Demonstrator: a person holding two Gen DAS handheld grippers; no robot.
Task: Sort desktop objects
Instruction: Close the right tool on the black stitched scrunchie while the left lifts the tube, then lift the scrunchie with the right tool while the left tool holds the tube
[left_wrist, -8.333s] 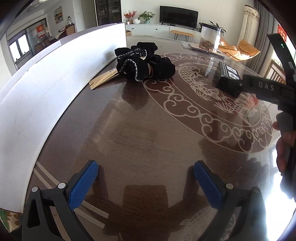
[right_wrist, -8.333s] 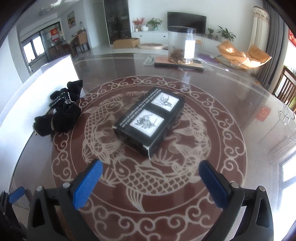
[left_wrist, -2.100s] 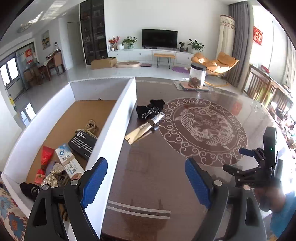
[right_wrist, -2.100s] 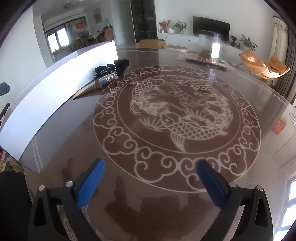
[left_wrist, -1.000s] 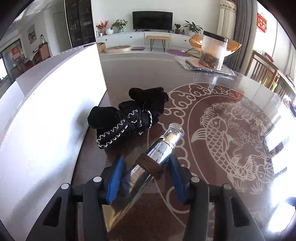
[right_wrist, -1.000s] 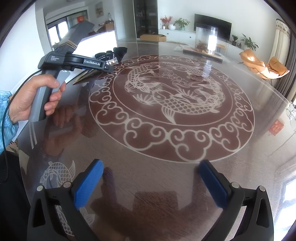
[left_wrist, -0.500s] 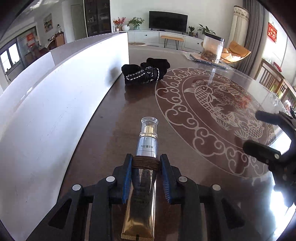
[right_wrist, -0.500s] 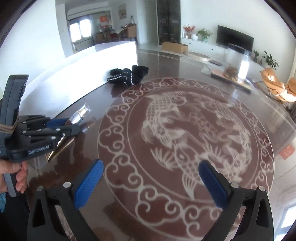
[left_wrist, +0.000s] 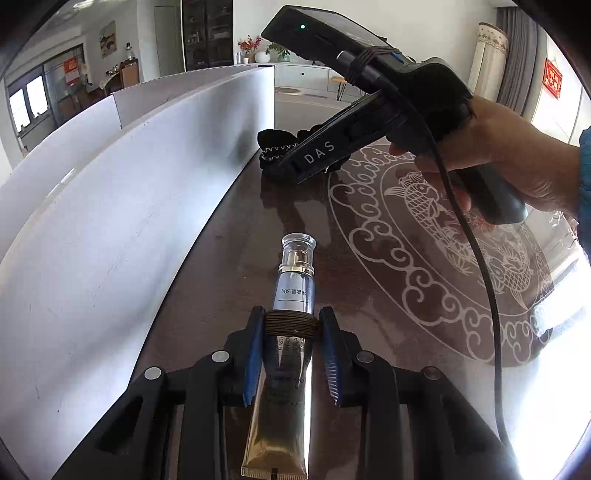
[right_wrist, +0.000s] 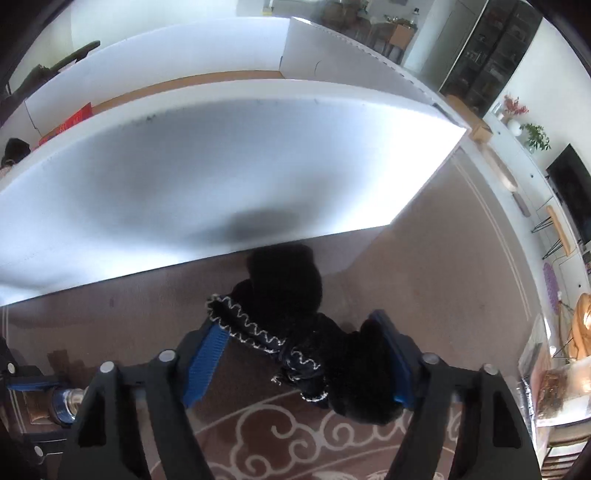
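Across the dark brown round table with its pale fish-and-cloud inlay, the biggest thing is the tall white open-topped cardboard box, whose long wall runs along the left side of my left view and fills the top of my right view. Over its rim the right camera catches a brown floor and a strip of something red inside; the rest of the contents I cannot make out.

Next in size is the black knitted bundle with white zigzag stitching, lying on the tabletop just beside the foot of that wall. My right gripper is down over it with the blue pads on either side, and the jaws are closing; the right pad is already against the wool, while the left pad sits at the stitched cuff, and I cannot tell whether it is pressing yet. The bundle's long axis runs slantwise from the box wall back toward my right pad, so I judge the squeeze falls across its narrower middle.

Smallest is the gold squeeze tube with a silver collar and clear cap, pinched firmly in my left gripper at its brown wound band, cap pointing away from me, clear of the table.

Both loads then have to go up over the wall, which stands just beyond the bundle; the right hand is the nearer.
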